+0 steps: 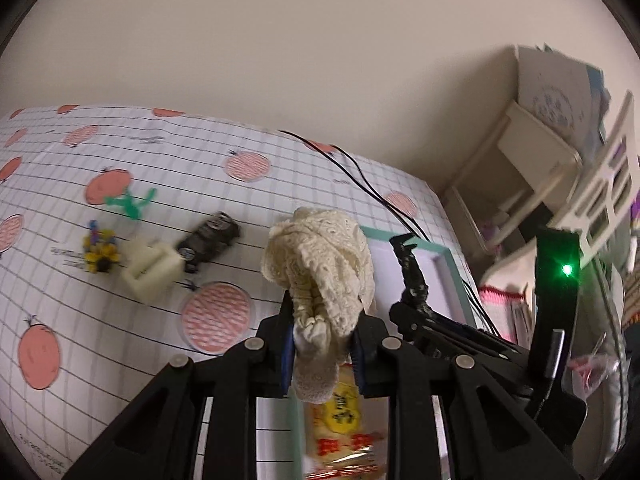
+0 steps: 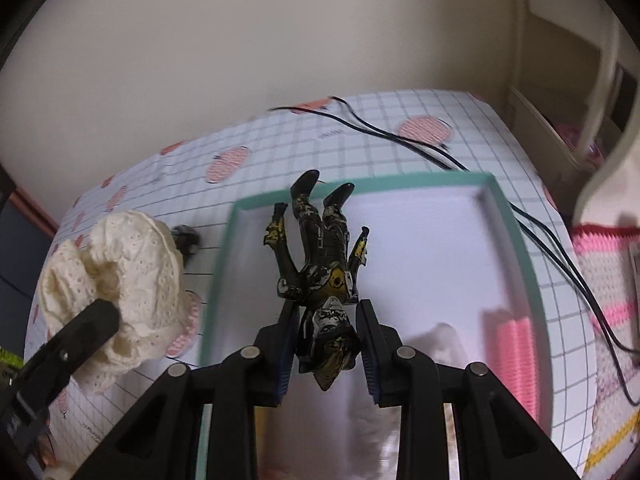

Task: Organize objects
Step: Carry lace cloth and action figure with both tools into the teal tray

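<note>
My left gripper [image 1: 322, 344] is shut on a bunched cream lace cloth [image 1: 320, 264], held up above the table at the left edge of a teal-rimmed white tray [image 2: 224, 264]. Directly under it lies a yellow and red snack packet [image 1: 344, 420]. My right gripper [image 2: 326, 320] is shut on the head and chest of a black and yellow action figure [image 2: 320, 264], whose legs point away from me over the tray. The cloth [image 2: 120, 272] and a left finger [image 2: 96, 316] show at the left of the right wrist view.
On the checked, peach-printed tablecloth [image 1: 280, 184] to the left lie a black toy car [image 1: 208, 240], a cream block [image 1: 150, 272], a yellow flower toy [image 1: 100, 252] and a green figure [image 1: 130, 202]. Black cables [image 2: 400, 136] run behind the tray. A pink item [image 2: 516, 344] lies inside it.
</note>
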### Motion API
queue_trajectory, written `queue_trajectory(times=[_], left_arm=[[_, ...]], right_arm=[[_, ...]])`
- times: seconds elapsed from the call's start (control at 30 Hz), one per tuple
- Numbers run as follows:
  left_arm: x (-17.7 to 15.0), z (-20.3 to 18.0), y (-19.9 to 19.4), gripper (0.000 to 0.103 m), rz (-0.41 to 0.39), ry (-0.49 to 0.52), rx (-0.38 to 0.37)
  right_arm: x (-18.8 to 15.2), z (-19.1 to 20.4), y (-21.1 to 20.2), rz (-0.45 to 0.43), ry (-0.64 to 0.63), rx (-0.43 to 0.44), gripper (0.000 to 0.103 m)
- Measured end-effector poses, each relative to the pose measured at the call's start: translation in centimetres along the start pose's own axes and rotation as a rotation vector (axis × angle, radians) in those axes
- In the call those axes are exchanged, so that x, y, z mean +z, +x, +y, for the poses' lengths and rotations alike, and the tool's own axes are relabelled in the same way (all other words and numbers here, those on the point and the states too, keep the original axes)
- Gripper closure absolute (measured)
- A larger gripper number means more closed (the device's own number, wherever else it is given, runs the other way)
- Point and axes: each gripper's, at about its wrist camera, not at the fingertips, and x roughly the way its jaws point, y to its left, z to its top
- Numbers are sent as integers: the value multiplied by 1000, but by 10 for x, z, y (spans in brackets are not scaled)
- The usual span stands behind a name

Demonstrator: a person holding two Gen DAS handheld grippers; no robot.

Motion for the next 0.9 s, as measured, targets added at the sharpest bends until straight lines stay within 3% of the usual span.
queue_trajectory(times=[0.3, 0.63, 0.9], left_arm=[[-13, -30, 29, 79, 72, 49, -23], [-21, -32, 42, 77, 129, 50, -33], [-20, -25, 44, 58, 149, 9, -34]], right_arm=[[-5, -31, 2, 18, 77, -35, 72], [-9, -36, 5, 33, 97, -50, 72], [-9, -34, 6, 55, 98, -62, 71]])
